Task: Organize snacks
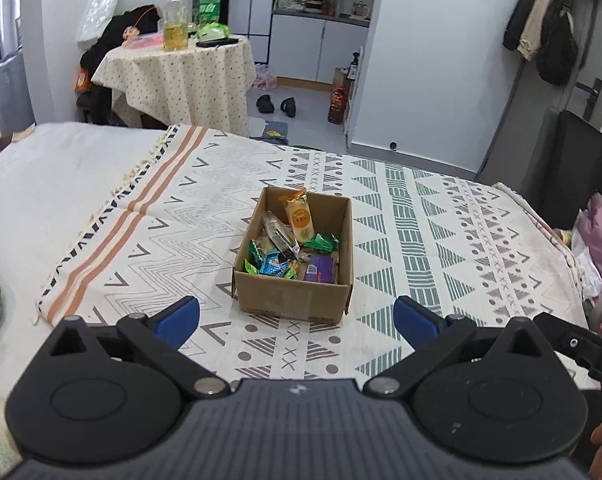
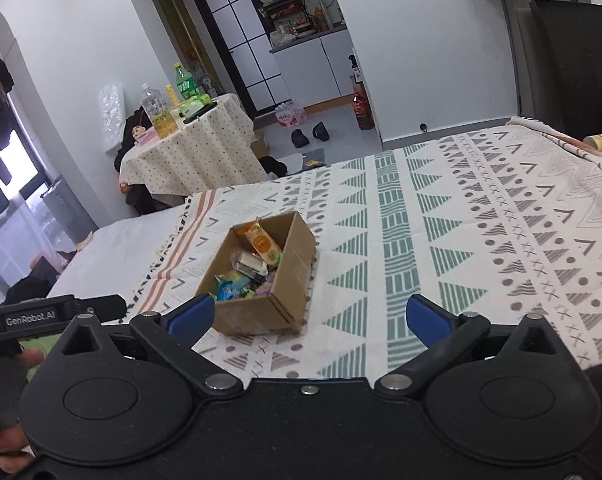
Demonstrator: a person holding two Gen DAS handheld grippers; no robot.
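Both tools fill the lower edge of their views, each with its blue fingers spread wide and nothing between them. From the left tool point(image 1: 297, 318), a small open cardboard box point(image 1: 293, 298) sits straight ahead and near, centred between the fingers, on a patterned blanket point(image 1: 441, 240) covering a bed. Its long axis runs away from this tool, a short end facing it. From the right tool point(image 2: 311, 318), the same box lies ahead but off to the left, near the left finger, seen corner-on. The left tool looks the better lined up of the two.

Inside the box, wrapped snacks point(image 1: 289, 240) lie loosely heaped: an orange packet point(image 1: 299, 218) leans against the far wall, with green, blue and purple wrappers nearer. No snacks show loose on the blanket, so sorting seems largely done. Beyond the bed stands a cloth-draped round table point(image 1: 181, 76) holding bottles.
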